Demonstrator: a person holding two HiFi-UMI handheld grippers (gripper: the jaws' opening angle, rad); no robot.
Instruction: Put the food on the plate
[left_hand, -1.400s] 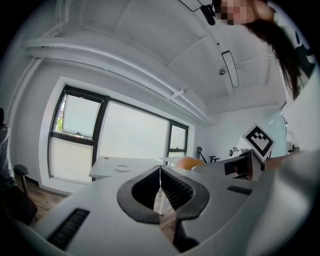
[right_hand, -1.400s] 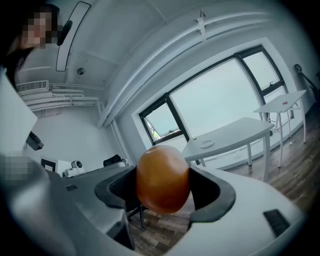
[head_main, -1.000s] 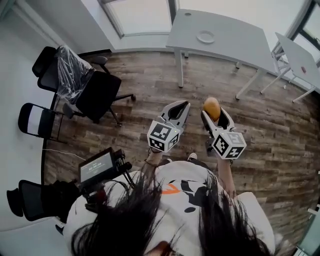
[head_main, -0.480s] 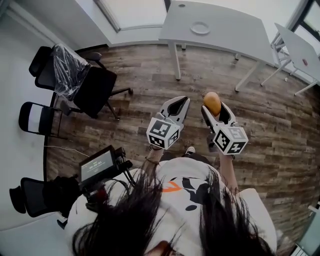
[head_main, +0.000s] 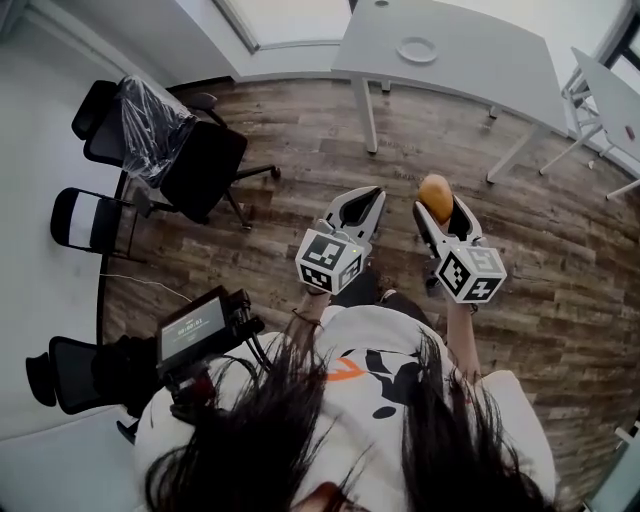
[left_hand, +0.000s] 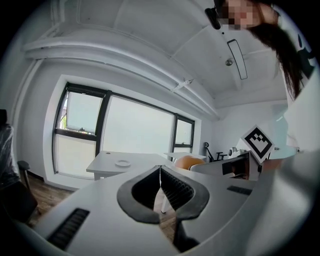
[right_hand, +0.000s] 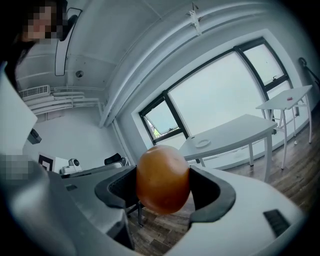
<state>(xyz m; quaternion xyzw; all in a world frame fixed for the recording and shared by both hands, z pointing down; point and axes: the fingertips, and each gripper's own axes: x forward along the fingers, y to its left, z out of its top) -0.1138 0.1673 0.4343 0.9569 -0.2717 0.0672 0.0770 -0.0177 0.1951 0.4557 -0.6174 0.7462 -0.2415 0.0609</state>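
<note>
Kept orange food (right_hand: 163, 184) pinched in right gripper (head_main: 437, 207) jaws and left gripper (left_hand: 160, 169) jaws pressed together (empty). Apparently stepped toward counter (head_main: 480, 60); still well short of plate (head_main: 417, 49).

Wood-plank floor (head_main: 300, 140), white table (head_main: 480, 70) by large windows (left_hand: 135, 132), black office chairs (head_main: 205, 168) at left, white walls (left_hand: 37, 117).

The room is lit brightly by daylight from the large black-framed windows (left_hand: 135, 135), which are washed out to plain white in both gripper views. Only soft, pale shadows are cast on the brown wooden plank floor (head_main: 300, 150) under the white rectangular bench (head_main: 480, 70). Strong fisheye bending is seen at all edges, with black corners in the gripper views. The near grey fingers (left_hand: 176, 189) are rendered slightly soft, and the round orange-brown fruit (right_hand: 162, 177) is shaded underneath.
</note>
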